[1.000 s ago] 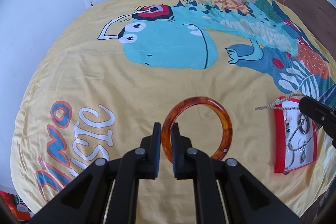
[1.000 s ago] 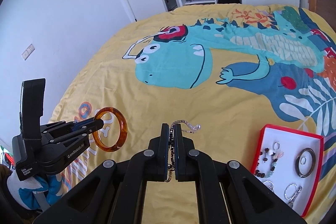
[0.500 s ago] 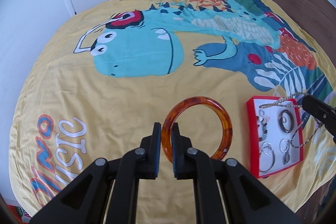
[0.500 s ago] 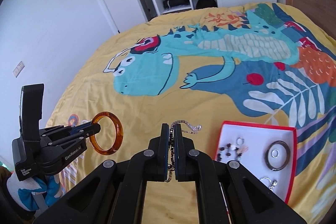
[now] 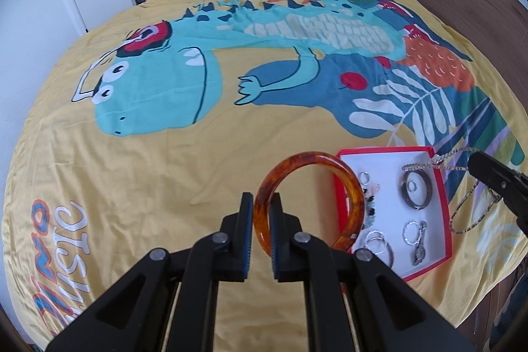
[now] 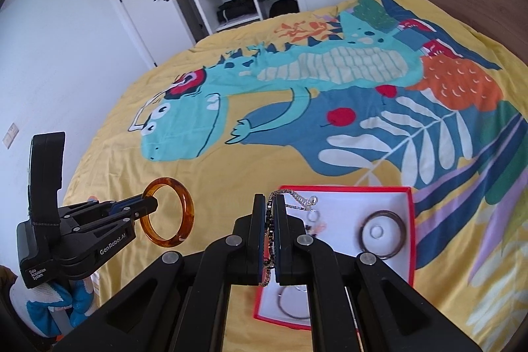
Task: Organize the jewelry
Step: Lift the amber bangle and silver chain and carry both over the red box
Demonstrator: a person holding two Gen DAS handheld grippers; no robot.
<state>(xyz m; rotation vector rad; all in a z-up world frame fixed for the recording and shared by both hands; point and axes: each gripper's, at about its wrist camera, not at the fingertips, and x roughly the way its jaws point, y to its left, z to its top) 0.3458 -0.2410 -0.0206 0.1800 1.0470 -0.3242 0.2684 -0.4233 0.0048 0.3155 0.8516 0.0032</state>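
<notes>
Amber bangle [image 5: 309,203] (upright, held) beside red tray [image 5: 442,187].

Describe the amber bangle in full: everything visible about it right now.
The bangle is a thick, glossy ring, translucent amber mottled with dark brown, resin-like in look. It is whole and held off the bed, standing on edge. The left tongs are shut on its near-left rim; nothing else touches it. From the left wrist view it overlaps the red box's left edge.

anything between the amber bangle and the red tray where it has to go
Nothing visible blocks it. The left gripper holds the bangle in the air beside the tray's near edge. The tray already holds rings and a dark bangle, with bare white patches between. The right gripper's chain hangs over its far corner.
</notes>
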